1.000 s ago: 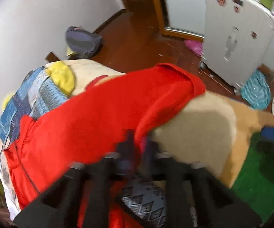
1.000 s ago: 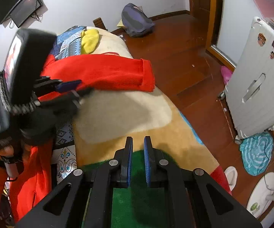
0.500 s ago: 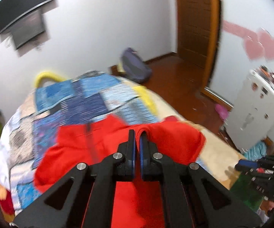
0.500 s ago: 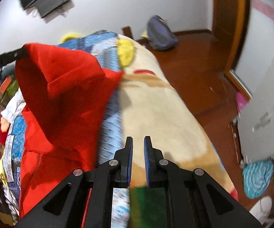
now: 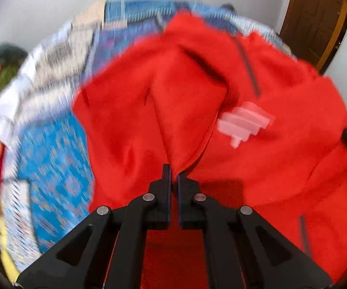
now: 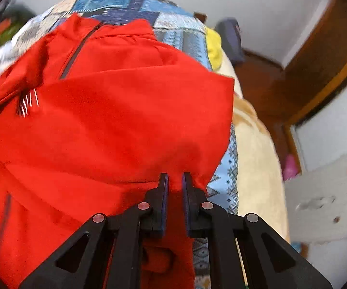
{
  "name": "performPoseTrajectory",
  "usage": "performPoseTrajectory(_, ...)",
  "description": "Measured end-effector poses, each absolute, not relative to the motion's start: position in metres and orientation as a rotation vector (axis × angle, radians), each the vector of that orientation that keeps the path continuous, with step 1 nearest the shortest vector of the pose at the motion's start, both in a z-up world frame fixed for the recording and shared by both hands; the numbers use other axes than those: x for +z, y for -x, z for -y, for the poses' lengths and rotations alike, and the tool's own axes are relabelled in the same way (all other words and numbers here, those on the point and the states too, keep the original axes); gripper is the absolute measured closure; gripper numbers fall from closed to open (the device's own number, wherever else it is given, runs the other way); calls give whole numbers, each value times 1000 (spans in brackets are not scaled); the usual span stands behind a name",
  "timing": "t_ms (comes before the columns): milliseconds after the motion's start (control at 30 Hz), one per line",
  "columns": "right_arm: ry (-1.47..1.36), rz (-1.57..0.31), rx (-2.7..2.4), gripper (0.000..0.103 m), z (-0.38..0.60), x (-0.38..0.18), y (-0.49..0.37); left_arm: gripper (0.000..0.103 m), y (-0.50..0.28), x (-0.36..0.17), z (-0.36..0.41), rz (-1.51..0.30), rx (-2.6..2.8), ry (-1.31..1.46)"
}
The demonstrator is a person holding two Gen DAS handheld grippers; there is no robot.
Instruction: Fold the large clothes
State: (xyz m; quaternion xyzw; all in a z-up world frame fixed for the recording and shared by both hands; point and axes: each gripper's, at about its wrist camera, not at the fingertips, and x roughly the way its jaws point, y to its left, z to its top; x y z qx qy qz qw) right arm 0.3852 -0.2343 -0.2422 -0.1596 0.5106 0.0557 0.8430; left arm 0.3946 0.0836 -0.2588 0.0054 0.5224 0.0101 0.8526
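A large red jacket (image 5: 233, 120) with a dark zip and a pale chest logo lies over the patchwork bed cover (image 5: 53, 149). My left gripper (image 5: 173, 175) is shut on a pinched edge of the red cloth, which rises in a fold from its tips. In the right wrist view the jacket (image 6: 115, 110) is draped toward the camera, folded over itself. My right gripper (image 6: 174, 180) is nearly shut with red cloth between its fingers at the jacket's lower right edge.
The bed cover (image 6: 180, 38) is blue patchwork with a cream blanket part (image 6: 257, 168) on the right. A yellow pillow (image 6: 213, 48) and a grey backpack (image 6: 231, 38) lie beyond. A wooden door (image 5: 315, 16) and a white cabinet (image 6: 325, 200) stand to the right.
Both grippers swung over the bed. The left carried the red cloth up and across, folding the jacket over itself. The right gripper, empty before, now has jacket cloth between its fingers.
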Motion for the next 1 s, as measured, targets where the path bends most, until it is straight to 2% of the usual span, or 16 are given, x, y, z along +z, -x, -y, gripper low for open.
performPoseTrajectory(133, 413, -1061, 80, 95, 231, -242, -380, 90, -377, -290, -98, -1113, 23, 13)
performPoseTrajectory(200, 407, -1061, 61, 93, 235, -241, -379, 90, -368, -291, -99, -1081, 29, 12)
performPoseTrajectory(233, 405, -1058, 43, 78, 236, -240, -378, 90, -366, -291, -100, -1081, 29, 12)
performPoseTrajectory(267, 411, -1046, 8, 42, 240, -240, -378, 90, -365, -291, -100, -1081, 27, 8)
performPoseTrajectory(300, 435, -1011, -53, 27, 245, -239, -375, 88, -363, -291, -100, -1082, 25, -3)
performPoseTrajectory(333, 436, -995, -61, 16, 251, -239, -374, 85, -362, -291, -100, -1082, 24, -14)
performPoseTrajectory(467, 278, -1047, 19, 16, 276, -238, -370, 73, -358, -281, -114, -1089, -18, 28)
performPoseTrajectory(567, 192, -1059, 53, 16, 290, -231, -365, 59, -362, -268, -123, -1073, -24, 67)
performPoseTrajectory(633, 142, -1064, 76, 16, 293, -228, -362, 45, -370, -260, -125, -1059, -4, 63)
performPoseTrajectory(667, 114, -1067, 93, 16, 294, -226, -362, 44, -376, -258, -125, -1055, 5, 58)
performPoseTrajectory(900, -18, -1052, 179, 16, 298, -212, -361, 43, -433, -273, -107, -1107, 94, -59)
performPoseTrajectory(967, -51, -1057, 189, 16, 300, -212, -365, 50, -446, -280, -100, -1117, 113, -86)
performPoseTrajectory(1000, -63, -1060, 190, 16, 302, -212, -368, 61, -450, -280, -97, -1114, 119, -97)
